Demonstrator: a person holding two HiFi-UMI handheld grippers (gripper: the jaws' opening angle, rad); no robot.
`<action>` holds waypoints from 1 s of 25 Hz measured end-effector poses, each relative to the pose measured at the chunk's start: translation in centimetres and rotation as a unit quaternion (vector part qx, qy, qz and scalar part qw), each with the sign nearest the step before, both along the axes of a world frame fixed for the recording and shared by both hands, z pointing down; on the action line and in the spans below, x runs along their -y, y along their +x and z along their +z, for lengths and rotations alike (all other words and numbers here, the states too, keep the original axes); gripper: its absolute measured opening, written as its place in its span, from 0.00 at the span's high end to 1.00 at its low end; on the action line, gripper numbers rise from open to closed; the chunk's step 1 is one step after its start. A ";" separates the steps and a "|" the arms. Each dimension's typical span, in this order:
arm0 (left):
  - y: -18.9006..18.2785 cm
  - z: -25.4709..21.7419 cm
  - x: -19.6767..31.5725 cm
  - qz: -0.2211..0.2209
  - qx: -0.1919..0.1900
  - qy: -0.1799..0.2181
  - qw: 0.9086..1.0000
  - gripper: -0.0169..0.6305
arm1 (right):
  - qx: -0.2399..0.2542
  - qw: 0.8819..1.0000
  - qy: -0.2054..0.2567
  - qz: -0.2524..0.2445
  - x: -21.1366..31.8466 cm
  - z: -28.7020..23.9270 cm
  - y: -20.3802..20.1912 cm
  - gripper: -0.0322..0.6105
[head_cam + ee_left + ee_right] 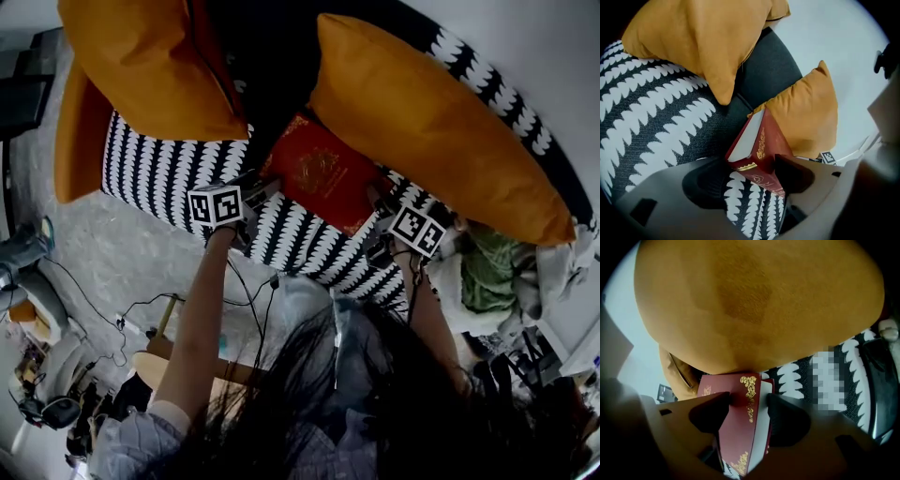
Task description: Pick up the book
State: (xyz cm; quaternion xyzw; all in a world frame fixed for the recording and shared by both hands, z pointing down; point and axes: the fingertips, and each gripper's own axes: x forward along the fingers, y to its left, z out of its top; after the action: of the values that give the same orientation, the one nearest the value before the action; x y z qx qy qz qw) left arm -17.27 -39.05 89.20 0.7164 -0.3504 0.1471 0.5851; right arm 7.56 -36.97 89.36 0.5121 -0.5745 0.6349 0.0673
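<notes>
Two grippers are at the red book [323, 178], which lies at frame centre on the black-and-white patterned seat [159, 173], between two orange cushions [422, 122]. Step in hand: securing the grasp before the lift. The right gripper [749, 404] pinches the book across its thickness, one pad on each side. The left gripper [745, 171] stands spread around a corner, and only one jaw meets the cover. Next move, as judged: close the left jaws, then raise both evenly. No container is in view.
</notes>
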 end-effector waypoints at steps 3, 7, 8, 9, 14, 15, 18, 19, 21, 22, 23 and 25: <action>0.0 -2.0 -0.3 -0.003 0.006 0.025 1.000 0.45 | -0.006 1.000 0.022 -0.017 0.0 -2.1 0.2 0.52; -1.5 -5.0 -0.5 -0.014 0.004 0.050 0.999 0.45 | -0.012 0.999 0.041 -0.033 0.2 -5.2 -1.4 0.53; -1.6 -5.7 -0.6 -0.015 0.003 0.055 0.998 0.45 | -0.013 0.998 0.045 -0.036 0.1 -6.0 -1.5 0.53; -1.6 -6.5 -0.8 -0.015 0.002 0.061 0.998 0.45 | -0.013 0.998 0.049 -0.040 0.0 -6.7 -1.4 0.53; -0.9 -11.1 -2.1 -0.012 0.006 0.092 0.996 0.45 | -0.016 0.995 0.065 -0.070 -1.1 -11.2 -0.8 0.53; -0.7 -12.0 -2.4 -0.014 0.006 0.097 0.995 0.45 | -0.018 0.995 0.068 -0.074 -1.3 -12.1 -0.6 0.53; 0.2 -14.7 -3.0 -0.025 0.001 0.111 0.993 0.45 | -0.024 0.994 0.076 -0.081 -1.7 -14.9 0.3 0.54; 0.5 -15.6 -3.3 -0.030 -0.001 0.115 0.993 0.45 | -0.025 0.993 0.080 -0.081 -1.9 -15.8 0.7 0.54; 1.1 -17.6 -3.9 -0.041 -0.003 0.126 0.991 0.45 | -0.026 0.993 0.088 -0.080 -2.2 -17.7 1.2 0.54; 1.2 -18.7 -4.0 -0.047 -0.003 0.134 0.990 0.45 | -0.026 0.992 0.093 -0.079 -2.2 -18.7 1.4 0.54; 1.2 -19.8 -4.1 -0.054 -0.004 0.142 0.988 0.45 | -0.026 0.992 0.099 -0.077 -2.2 -19.8 1.4 0.54; 1.2 -22.1 -4.5 -0.067 -0.006 0.156 0.986 0.45 | -0.027 0.990 0.111 -0.077 -2.4 -22.1 1.5 0.54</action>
State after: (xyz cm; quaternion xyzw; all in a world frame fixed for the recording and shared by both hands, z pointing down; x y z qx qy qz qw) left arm -16.08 -34.54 67.09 0.7747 -0.4125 0.0474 0.4769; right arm 9.03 -34.60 67.31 0.4881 -0.6771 0.5457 0.0740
